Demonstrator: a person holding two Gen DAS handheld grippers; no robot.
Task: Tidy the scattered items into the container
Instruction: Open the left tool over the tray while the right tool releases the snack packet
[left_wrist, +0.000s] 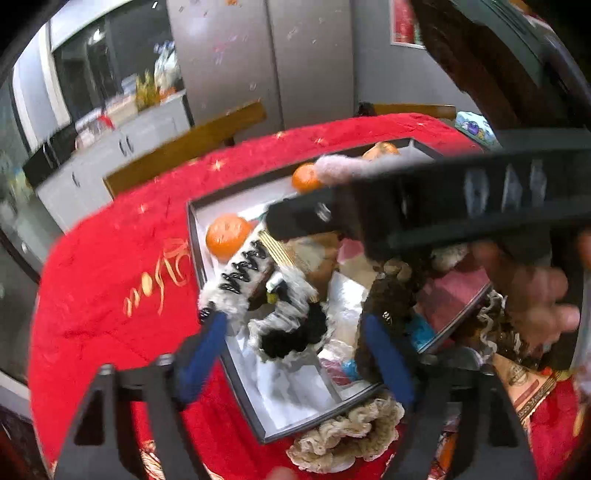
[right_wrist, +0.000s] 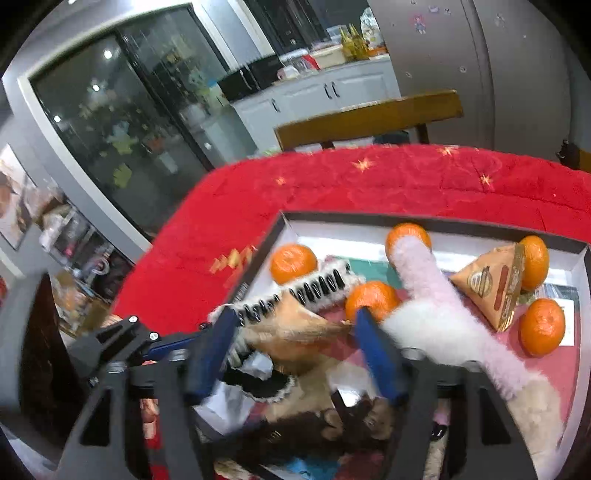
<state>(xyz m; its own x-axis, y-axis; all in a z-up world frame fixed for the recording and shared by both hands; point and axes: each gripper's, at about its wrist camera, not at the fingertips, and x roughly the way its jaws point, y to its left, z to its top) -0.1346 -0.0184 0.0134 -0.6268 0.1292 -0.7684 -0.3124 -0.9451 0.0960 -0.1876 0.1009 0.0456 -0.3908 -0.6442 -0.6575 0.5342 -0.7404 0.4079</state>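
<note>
Dark-rimmed box (right_wrist: 436, 220) on red cloth (right_wrist: 332, 177), holding tangerines (right_wrist: 293, 263), fluffy hair clips (right_wrist: 314, 288), snack packets (right_wrist: 491, 284), pink furry piece (right_wrist: 432, 295); left gripper (left_wrist: 295, 343) and right gripper (right_wrist: 295, 332) both spread wide above contents, gripping nothing.

Box (left_wrist: 229, 373) far corner hidden behind right gripper (left_wrist: 295, 221); hand (left_wrist: 535, 291) beside it blurred, cut by edge. Fluffy pile under left gripper (left_wrist: 295, 343) indistinct.

Both grippers (left_wrist: 295, 347) (right_wrist: 295, 350), jaws seemingly apart
</note>
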